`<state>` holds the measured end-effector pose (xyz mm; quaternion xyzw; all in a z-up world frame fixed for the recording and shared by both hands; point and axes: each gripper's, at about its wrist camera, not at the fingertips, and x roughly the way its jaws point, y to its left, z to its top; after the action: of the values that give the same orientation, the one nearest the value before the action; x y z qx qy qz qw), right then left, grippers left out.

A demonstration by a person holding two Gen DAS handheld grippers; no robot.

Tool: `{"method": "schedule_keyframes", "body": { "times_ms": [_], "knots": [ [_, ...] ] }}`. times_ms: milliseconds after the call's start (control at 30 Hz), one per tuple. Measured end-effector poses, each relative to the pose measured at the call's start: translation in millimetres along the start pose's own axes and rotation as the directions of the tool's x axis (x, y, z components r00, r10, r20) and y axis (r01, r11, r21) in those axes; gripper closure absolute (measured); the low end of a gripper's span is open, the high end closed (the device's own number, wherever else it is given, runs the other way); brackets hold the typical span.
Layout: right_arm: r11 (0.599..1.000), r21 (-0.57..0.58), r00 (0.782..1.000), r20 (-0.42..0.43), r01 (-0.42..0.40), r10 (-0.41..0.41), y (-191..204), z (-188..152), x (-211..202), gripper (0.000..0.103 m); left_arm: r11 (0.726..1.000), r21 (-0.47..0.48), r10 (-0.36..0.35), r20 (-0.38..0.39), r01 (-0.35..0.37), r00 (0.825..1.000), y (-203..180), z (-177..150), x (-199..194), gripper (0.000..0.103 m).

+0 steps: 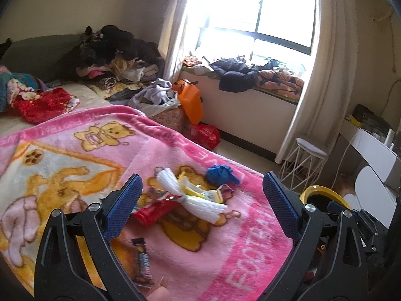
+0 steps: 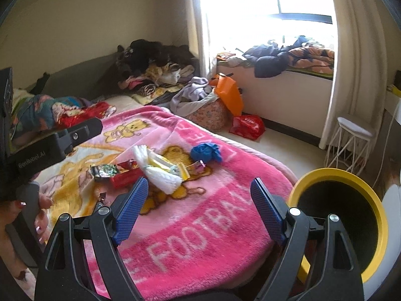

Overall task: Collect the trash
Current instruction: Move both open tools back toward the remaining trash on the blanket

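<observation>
Mostly wrappers (image 2: 120, 174), white bundle (image 2: 156, 173), blue wad (image 2: 205, 151) on blanket (image 2: 200, 225).

Blanket (image 2: 200, 215): pink, yellow bear print, white lettering. Wrapper (image 2: 125, 176): red. Tassel (image 2: 160, 175): white. Crumpled wad (image 2: 205, 151): blue. Bar wrapper (image 1: 142, 260): dark brown. Bin (image 2: 351, 175): yellow rim, black inside. Bag (image 2: 229, 94): orange. Floor bag (image 2: 246, 126): red. Stool (image 2: 354, 126): white. Tool pads (image 2: 130, 213): blue, textured; arms black.
</observation>
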<state>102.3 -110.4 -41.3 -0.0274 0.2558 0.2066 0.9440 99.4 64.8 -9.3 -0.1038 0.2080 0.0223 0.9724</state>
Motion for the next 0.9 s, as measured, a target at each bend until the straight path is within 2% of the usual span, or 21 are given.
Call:
{"method": "schedule_keyframes", "body": {
  "times_ms": [367, 667, 900],
  "knots": [
    [0.997, -0.056, 0.995, -0.084, -0.053, 0.048, 32, 2, 49, 0.022, 0.994, -0.065, 0.083, -0.016, -0.084, 0.996, 46, 0, 5, 0.014],
    [0.997, -0.055, 0.99, -0.135, -0.054, 0.046, 41, 5, 92, 0.022, 0.982, -0.116, 0.143, -0.08, -0.151, 0.987, 81, -16, 19, 0.014],
    [0.996, -0.065, 0.985, -0.162, -0.067, 0.056, 41, 7, 114, 0.022, 0.972, -0.149, 0.162, -0.135, -0.182, 0.977, 100, -26, 30, 0.014]
  ]
}}
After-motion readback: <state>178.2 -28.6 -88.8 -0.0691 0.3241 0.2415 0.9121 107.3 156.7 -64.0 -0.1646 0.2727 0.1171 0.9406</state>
